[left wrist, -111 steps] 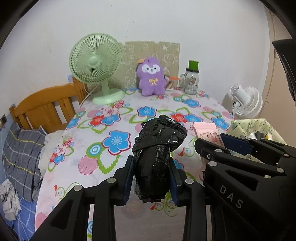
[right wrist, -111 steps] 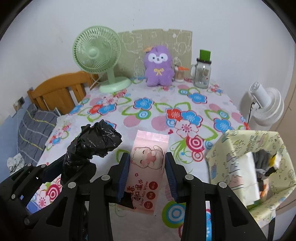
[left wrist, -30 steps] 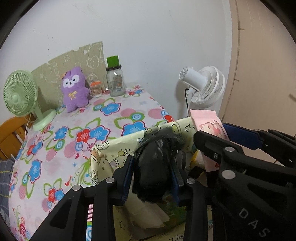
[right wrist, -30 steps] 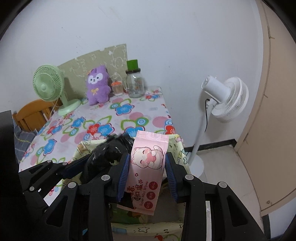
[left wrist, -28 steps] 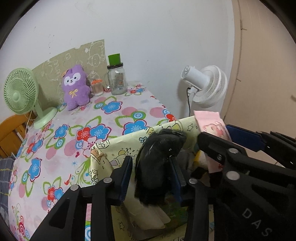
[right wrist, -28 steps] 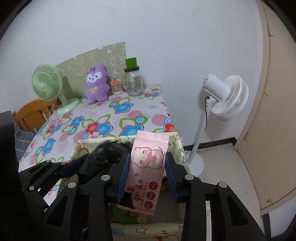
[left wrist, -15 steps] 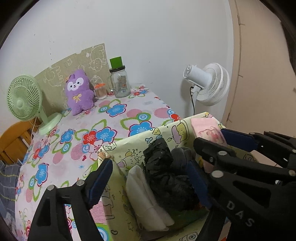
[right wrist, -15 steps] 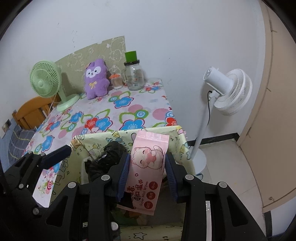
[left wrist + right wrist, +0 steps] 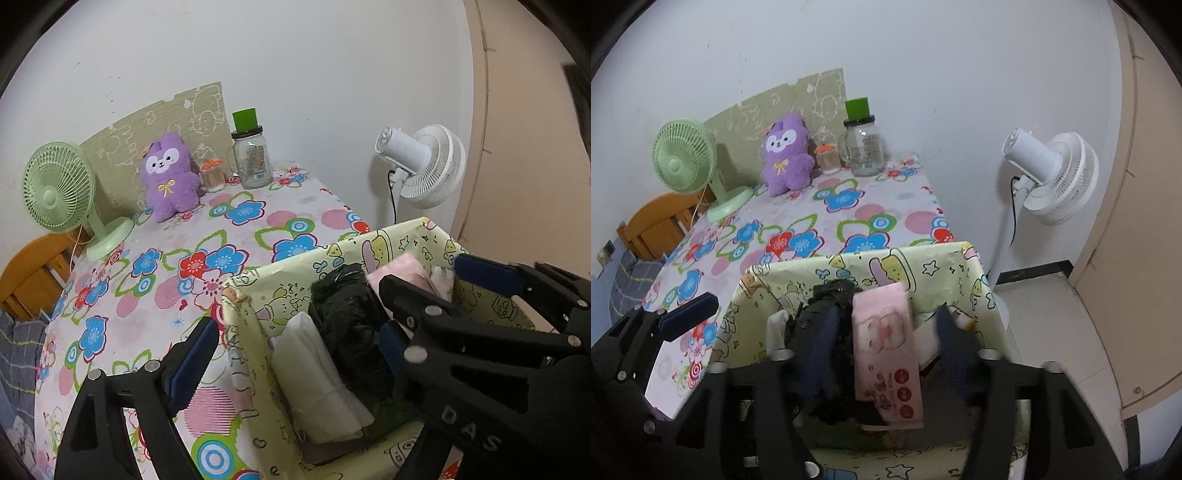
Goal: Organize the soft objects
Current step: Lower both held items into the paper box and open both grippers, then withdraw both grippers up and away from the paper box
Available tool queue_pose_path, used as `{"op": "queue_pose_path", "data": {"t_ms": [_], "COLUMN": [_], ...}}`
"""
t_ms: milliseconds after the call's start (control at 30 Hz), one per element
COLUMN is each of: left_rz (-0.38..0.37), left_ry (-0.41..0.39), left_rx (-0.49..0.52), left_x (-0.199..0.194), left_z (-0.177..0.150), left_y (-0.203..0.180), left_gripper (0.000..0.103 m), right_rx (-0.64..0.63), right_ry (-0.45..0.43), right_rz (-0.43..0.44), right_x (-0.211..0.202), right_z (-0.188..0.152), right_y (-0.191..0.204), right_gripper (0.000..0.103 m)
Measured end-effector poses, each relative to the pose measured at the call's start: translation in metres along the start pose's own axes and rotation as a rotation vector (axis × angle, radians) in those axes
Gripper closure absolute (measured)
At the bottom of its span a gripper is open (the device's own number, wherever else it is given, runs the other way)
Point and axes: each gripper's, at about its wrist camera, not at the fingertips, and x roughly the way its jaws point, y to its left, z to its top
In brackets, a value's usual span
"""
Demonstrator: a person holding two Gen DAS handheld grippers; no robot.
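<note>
A yellow cartoon-print fabric basket [image 9: 332, 254] [image 9: 923, 266] stands at the table's near right edge. A black plastic bag bundle [image 9: 351, 332] [image 9: 827, 295] lies inside it, beside a white folded cloth [image 9: 317, 373]. My left gripper [image 9: 295, 350] is open, jaws wide apart over the basket. A pink wet-wipes pack [image 9: 886, 347] [image 9: 399, 269] rests in the basket to the right of the black bundle. My right gripper [image 9: 886, 332] is open, with its blurred fingers apart on either side of the pack.
The flowered tablecloth [image 9: 221, 236] carries a green desk fan [image 9: 62, 195], a purple plush [image 9: 170, 177], a glass jar with a green lid [image 9: 253, 155] and a small orange-lidded holder [image 9: 212, 175]. A white standing fan [image 9: 424, 166] is right of the table, and a wooden chair [image 9: 33, 273] left.
My left gripper opened and let the black bundle drop into the basket. My right gripper opened and released the pink pack into the basket.
</note>
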Motion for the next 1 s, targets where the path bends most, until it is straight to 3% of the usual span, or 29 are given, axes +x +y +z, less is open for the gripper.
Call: {"op": "queue_pose_path", "data": {"t_ms": [233, 1000], "left_rz": [-0.014, 0.008], "left_ry": [-0.018, -0.106], "left_rx": [-0.024, -0.092], "left_x": [-0.015, -0.077], "left_z": [-0.005, -0.036], "left_y": [0.016, 0.092], "left_gripper": [0.01, 0.002], "right_rx": [0.041, 0.021], "right_ry": [-0.02, -0.109], "right_rz": [-0.025, -0.054], "right_x": [-0.013, -0.066], "right_z": [-0.004, -0.016], "right_y": [0.007, 0.078], "right_gripper": [0.019, 0.01]}}
